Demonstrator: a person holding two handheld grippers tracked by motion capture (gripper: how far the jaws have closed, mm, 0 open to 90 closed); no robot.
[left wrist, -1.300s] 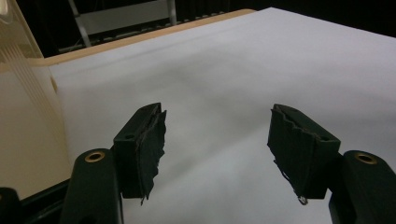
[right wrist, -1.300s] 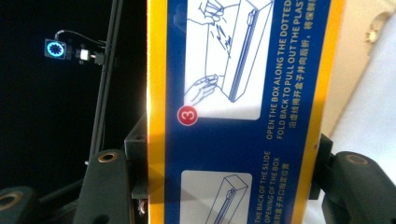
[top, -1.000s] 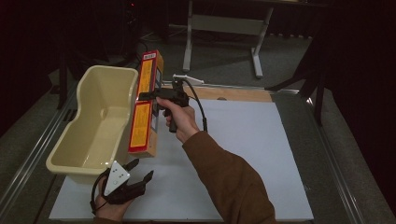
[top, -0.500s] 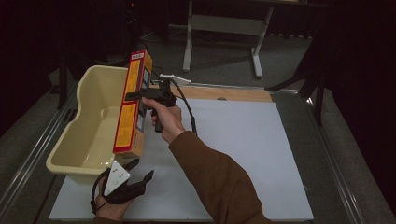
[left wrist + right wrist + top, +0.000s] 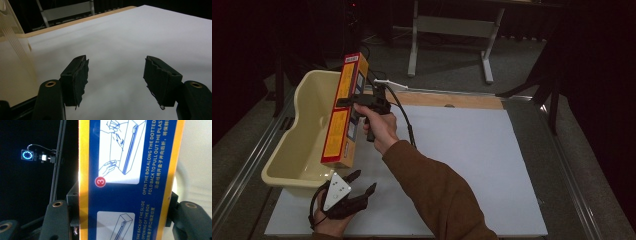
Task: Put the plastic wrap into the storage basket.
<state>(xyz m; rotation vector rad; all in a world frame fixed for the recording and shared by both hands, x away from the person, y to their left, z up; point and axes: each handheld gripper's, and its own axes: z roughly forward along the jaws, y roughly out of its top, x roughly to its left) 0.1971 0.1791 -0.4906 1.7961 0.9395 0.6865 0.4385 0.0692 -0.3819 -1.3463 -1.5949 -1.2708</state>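
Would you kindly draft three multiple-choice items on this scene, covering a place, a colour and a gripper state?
1. Where is the long box?
A. flat on the white mat
B. held upright at the tub's near side
C. on the floor

2. What colour is the tub?
A. pale yellow
B. green
C. black

3. How is the left gripper?
A. shut on the box
B. shut on nothing
C. open

Answers: 1 B, the right gripper clamps it beside the tub; 2 A, its walls look cream-yellow; 3 C, its jaws stand apart over the mat.

The box (image 5: 345, 111) hangs over the tub (image 5: 307, 135) at the table's (image 5: 472, 165) left, the left tool (image 5: 343, 196) just before it.
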